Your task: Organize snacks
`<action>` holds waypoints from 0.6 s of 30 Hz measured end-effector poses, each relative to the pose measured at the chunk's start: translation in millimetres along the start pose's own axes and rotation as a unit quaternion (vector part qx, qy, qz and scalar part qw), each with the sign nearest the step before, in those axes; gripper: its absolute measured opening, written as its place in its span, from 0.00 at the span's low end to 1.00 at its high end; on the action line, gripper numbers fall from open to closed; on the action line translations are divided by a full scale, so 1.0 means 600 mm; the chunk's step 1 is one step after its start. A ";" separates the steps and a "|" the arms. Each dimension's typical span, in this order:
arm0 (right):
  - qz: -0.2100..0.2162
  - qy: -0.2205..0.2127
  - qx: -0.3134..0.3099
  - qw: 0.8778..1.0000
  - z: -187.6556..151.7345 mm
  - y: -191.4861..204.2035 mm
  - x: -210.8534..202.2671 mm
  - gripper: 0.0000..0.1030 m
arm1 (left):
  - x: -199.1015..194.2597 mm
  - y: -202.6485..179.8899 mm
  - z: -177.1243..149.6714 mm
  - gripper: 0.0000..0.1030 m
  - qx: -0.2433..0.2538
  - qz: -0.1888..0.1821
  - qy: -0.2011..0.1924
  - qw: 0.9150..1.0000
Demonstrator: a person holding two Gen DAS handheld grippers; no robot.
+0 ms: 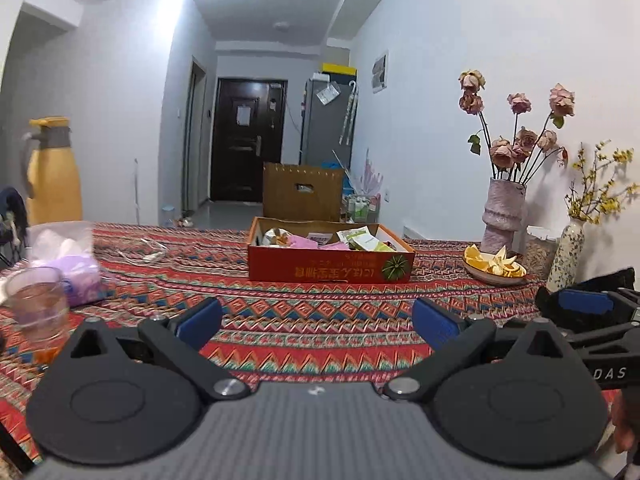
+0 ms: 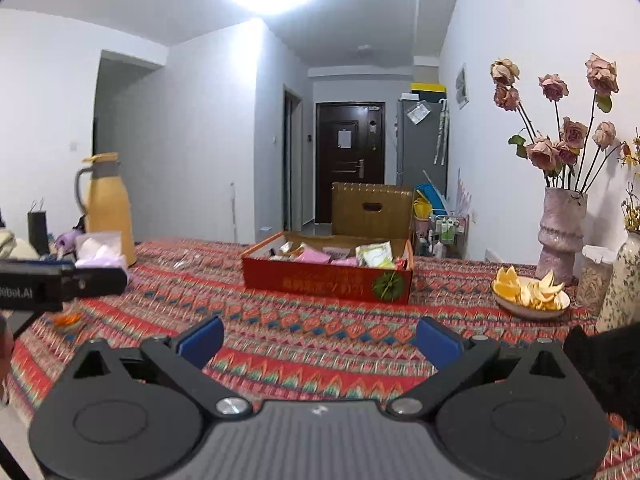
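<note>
— Two hand-held grippers are showing, and both are standing released: the left hand-held gripper (image 1: 318, 320) is spreading its blue pads (image 1: 199, 317) wide with only patterned cloth between them, and the right hand-held gripper (image 2: 320, 338) is doing the same.

— Where are the snacks sitting?

— They are lying in the red cardboard box (image 1: 330, 270), which is resting on the counter (image 1: 280, 320) straight ahead of both grippers and well apart from their fingertips. Pink packets (image 2: 312, 257) and a pale green-and-white packet (image 2: 375, 255) are poking above its rim.

— What else is sharing the counter?

— Off to the right, a bowl of orange peel (image 2: 530, 292) is sitting near a pinkish vase of dried roses (image 2: 562, 232), with a speckled vase (image 1: 566, 254) beside it. On the left, a glass (image 1: 38, 306) is standing just in front of a pack of tissues (image 1: 76, 268), and a yellow jug (image 2: 108, 208) is rising behind them.

— Are the grippers touching anything?

— Neither is touching anything; in each view the other gripper is just edging into the side of the frame.
</note>
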State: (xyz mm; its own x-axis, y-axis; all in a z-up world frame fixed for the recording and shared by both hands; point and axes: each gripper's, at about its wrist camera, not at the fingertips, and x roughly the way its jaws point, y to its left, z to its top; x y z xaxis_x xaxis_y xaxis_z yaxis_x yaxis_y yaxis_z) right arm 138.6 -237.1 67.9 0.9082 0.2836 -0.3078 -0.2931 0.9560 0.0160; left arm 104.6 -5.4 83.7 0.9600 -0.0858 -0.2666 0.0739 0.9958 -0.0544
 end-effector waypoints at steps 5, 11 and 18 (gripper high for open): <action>0.000 0.016 -0.003 1.000 -0.048 0.028 -0.056 1.00 | -0.067 0.000 -0.047 1.00 -0.003 0.020 0.009 1.000; -0.015 0.005 0.048 0.999 -0.114 0.041 -0.134 1.00 | -0.131 0.006 -0.108 1.00 -0.005 0.043 0.027 0.999; -0.002 0.022 0.066 0.998 -0.153 0.050 -0.181 1.00 | -0.178 0.001 -0.130 1.00 0.003 0.024 0.043 0.999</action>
State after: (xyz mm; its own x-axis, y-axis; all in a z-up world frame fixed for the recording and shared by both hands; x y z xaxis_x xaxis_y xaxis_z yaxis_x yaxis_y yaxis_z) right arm 3.6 -246.0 14.7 0.8942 0.2794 -0.3499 -0.2454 0.9594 0.1389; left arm -18.6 2.0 37.3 0.9360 -0.0403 -0.3497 0.0301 0.9989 -0.0347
